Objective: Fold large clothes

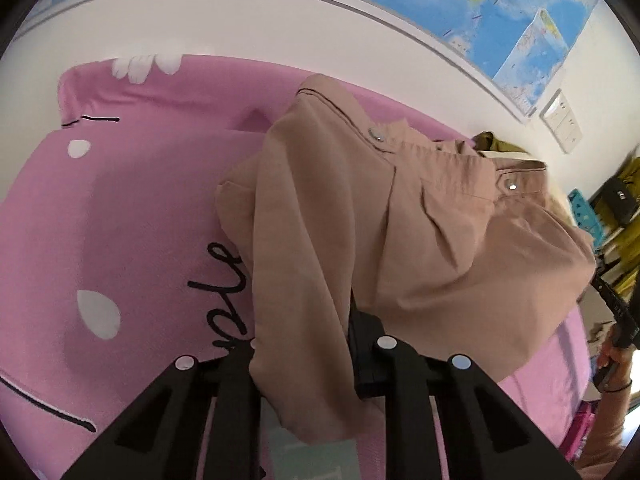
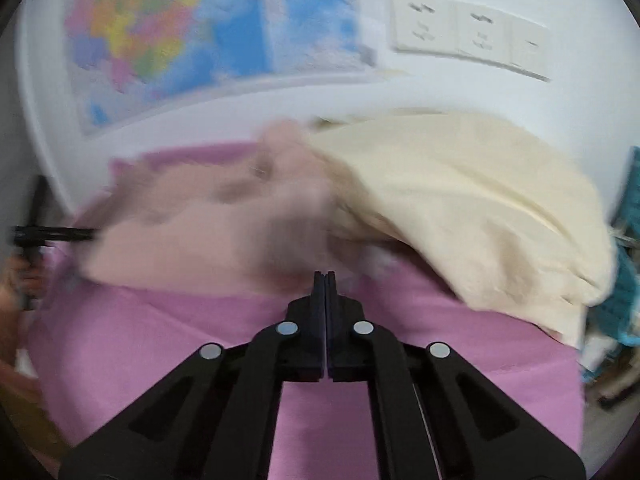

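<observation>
A dusty-pink shirt (image 1: pixel 420 240) with metal snaps hangs bunched over a pink bedsheet (image 1: pixel 132 208). My left gripper (image 1: pixel 304 340) is shut on a fold of it; the cloth drapes down between and over the fingers and hides the pads. The right wrist view is blurred. There the same shirt (image 2: pixel 192 224) lies across the sheet (image 2: pixel 160 340), and the left gripper (image 2: pixel 86 234) meets its left edge. My right gripper (image 2: pixel 325 277) is shut with nothing in it, its tips just short of the shirt's near edge. It also shows at the far right, held by a hand (image 1: pixel 616 360).
A cream cloth (image 2: pixel 460 208) is heaped at the right of the bed, partly over the shirt. An olive garment (image 1: pixel 486 140) lies behind. A world map (image 1: pixel 500 20) and wall sockets (image 2: pixel 468 36) are on the white wall. A teal crate (image 1: pixel 586 216) stands beside the bed.
</observation>
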The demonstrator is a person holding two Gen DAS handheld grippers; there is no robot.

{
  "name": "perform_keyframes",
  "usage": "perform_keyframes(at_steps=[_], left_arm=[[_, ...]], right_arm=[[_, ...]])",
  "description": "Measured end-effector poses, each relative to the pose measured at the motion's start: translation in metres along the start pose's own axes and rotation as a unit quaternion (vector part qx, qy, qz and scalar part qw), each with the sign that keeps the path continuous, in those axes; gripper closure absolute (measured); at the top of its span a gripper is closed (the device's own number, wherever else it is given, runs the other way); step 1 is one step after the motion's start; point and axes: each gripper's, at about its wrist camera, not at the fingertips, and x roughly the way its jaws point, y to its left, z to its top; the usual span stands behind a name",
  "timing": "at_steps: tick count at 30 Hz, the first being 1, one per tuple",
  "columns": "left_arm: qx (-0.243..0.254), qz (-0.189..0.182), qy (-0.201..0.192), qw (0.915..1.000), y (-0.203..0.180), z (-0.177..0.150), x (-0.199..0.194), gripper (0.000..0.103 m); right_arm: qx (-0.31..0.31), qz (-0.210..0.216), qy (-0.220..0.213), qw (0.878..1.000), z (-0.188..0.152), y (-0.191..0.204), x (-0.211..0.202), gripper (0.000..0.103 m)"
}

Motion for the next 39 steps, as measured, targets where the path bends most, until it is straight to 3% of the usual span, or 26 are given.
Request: perform_keyframes(at_steps=[2, 5, 8, 9, 11, 12, 14, 17, 19, 21, 23, 24, 26, 29, 30, 33, 35, 37, 39], left_arm=[[-0.011, 0.003, 0.001, 0.9999, -0.001, 0.001, 0.003, 0.068], [-0.010, -0.002, -0.003, 0.9999, -0.001, 0.003, 0.000, 0.055], [0.013, 0.013, -0.016, 0.9997, -0.008, 0.004, -0.006, 0.043], [0.021, 0.026, -0.022, 0.9992, -0.011, 0.005, -0.008, 0.040], [0.041, 0.044, -0.038, 0.9975, -0.020, 0.008, -0.013, 0.037], [0.051, 0.050, -0.051, 0.9962, -0.026, 0.011, -0.017, 0.034], [0.066, 0.045, -0.055, 0.9953, -0.035, 0.015, -0.018, 0.027], [0.097, 0.066, -0.061, 0.9913, -0.053, 0.019, -0.014, 0.027], [0.118, 0.061, -0.061, 0.9892, -0.067, 0.020, -0.012, 0.027], [0.140, 0.049, -0.059, 0.9871, -0.080, 0.020, -0.009, 0.027], [0.162, 0.041, -0.049, 0.9847, -0.095, 0.023, -0.001, 0.027], [0.167, 0.039, -0.039, 0.9845, -0.100, 0.025, 0.005, 0.027], [0.164, 0.035, -0.015, 0.9857, -0.105, 0.034, 0.023, 0.027], [0.164, 0.036, -0.011, 0.9858, -0.110, 0.047, 0.037, 0.028], [0.164, 0.041, -0.015, 0.9855, -0.110, 0.051, 0.040, 0.028], [0.159, 0.079, -0.014, 0.9840, -0.106, 0.061, 0.054, 0.034], [0.141, 0.093, -0.009, 0.9856, -0.095, 0.065, 0.058, 0.034], [0.122, 0.096, -0.016, 0.9877, -0.081, 0.066, 0.052, 0.034], [0.100, 0.070, -0.029, 0.9922, -0.065, 0.064, 0.038, 0.034]], right_arm=[[0.022, 0.004, 0.041, 0.999, -0.011, -0.010, 0.014, 0.102], [0.026, 0.006, 0.016, 1.000, -0.010, -0.008, 0.000, 0.101], [0.041, 0.047, -0.038, 0.997, 0.008, 0.002, -0.020, 0.077], [0.032, 0.057, -0.048, 0.997, 0.016, 0.011, -0.021, 0.060], [0.011, 0.079, -0.053, 0.995, 0.032, 0.029, -0.011, 0.039], [-0.002, 0.084, -0.051, 0.995, 0.042, 0.041, 0.000, 0.035], [-0.027, 0.086, -0.030, 0.995, 0.055, 0.060, 0.029, 0.037], [-0.049, 0.066, 0.021, 0.996, 0.070, 0.083, 0.085, 0.037], [-0.054, 0.060, 0.046, 0.996, 0.070, 0.088, 0.109, 0.050], [-0.061, 0.050, 0.059, 0.995, 0.071, 0.089, 0.127, 0.081], [-0.050, 0.055, 0.057, 0.996, 0.074, 0.084, 0.129, 0.099], [-0.046, 0.056, 0.045, 0.996, 0.079, 0.082, 0.125, 0.100], [-0.033, 0.051, 0.009, 0.998, 0.089, 0.077, 0.107, 0.101], [-0.008, 0.047, -0.050, 0.998, 0.101, 0.071, 0.089, 0.101], [-0.009, 0.043, -0.048, 0.998, 0.101, 0.072, 0.091, 0.101], [-0.017, 0.032, 0.021, 0.999, 0.095, 0.076, 0.128, 0.098], [-0.012, 0.027, 0.033, 0.999, 0.088, 0.071, 0.135, 0.094], [-0.006, 0.035, 0.028, 0.999, 0.085, 0.070, 0.130, 0.087], [-0.001, 0.035, 0.009, 0.999, 0.083, 0.069, 0.114, 0.064]])
